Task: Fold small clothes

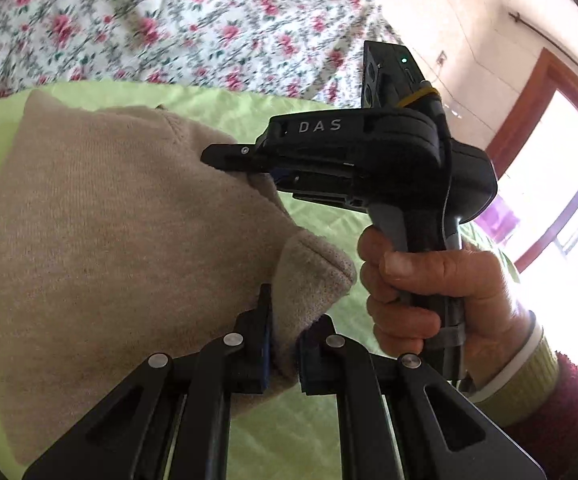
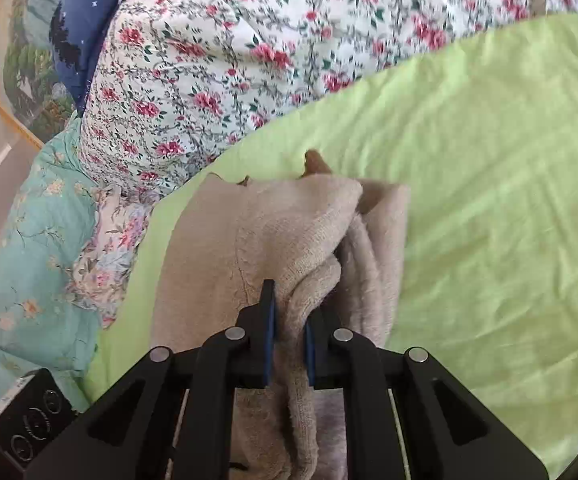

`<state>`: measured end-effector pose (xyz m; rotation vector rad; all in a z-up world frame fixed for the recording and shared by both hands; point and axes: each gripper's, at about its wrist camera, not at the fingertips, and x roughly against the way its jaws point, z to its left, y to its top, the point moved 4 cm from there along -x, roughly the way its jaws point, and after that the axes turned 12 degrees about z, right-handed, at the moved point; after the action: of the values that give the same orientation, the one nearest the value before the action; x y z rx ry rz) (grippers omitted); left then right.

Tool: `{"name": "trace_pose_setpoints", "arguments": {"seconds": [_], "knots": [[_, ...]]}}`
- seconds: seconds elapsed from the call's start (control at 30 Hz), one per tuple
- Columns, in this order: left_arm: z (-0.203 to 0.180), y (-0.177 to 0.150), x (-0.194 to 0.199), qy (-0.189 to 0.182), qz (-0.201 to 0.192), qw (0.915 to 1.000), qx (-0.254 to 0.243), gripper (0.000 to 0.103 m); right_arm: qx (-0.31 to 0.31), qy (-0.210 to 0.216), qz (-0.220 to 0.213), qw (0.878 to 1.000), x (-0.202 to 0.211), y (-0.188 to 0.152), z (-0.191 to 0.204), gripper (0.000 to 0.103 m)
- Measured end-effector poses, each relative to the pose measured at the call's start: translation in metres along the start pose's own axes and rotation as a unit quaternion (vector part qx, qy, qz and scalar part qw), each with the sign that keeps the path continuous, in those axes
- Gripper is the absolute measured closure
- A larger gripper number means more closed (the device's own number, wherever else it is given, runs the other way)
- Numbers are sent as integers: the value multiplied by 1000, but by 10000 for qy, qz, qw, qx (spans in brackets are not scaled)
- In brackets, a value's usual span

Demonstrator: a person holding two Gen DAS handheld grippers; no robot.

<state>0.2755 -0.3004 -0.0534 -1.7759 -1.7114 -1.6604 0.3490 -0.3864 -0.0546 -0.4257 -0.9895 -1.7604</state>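
A beige knit garment (image 1: 109, 240) lies on a light green sheet (image 1: 321, 216). In the left wrist view my left gripper (image 1: 285, 344) is shut on a thick fold at the garment's near corner. Farther along the same edge, my right gripper (image 1: 229, 160), held by a hand (image 1: 429, 288), pinches the cloth from the right. In the right wrist view the right gripper (image 2: 291, 320) is shut on a bunched fold of the garment (image 2: 281, 232), which is doubled over in layers. The cloth is lifted between the two grips.
A floral quilt (image 2: 229, 60) is piled along the far side of the green sheet (image 2: 489, 200). A teal flowered blanket (image 2: 29, 260) and a blue pillow (image 2: 77, 20) lie to the left. A bright window with a wooden frame (image 1: 569, 200) is on the right.
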Motion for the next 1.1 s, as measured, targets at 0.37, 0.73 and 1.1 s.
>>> {"name": "trace_pose_setpoints", "arguments": {"seconds": [0.37, 0.73, 1.1], "knots": [[11, -12, -25, -14, 513, 9983, 290, 85, 220, -998, 98, 9947, -21, -10, -10, 83], [72, -38, 97, 290, -150, 9946, 984, 15, -477, -457, -110, 9978, 29, -46, -17, 30], [178, -5, 28, -501, 980, 9696, 2185, 10, -778, 22, 502, 9957, -21, -33, -28, 29]]}}
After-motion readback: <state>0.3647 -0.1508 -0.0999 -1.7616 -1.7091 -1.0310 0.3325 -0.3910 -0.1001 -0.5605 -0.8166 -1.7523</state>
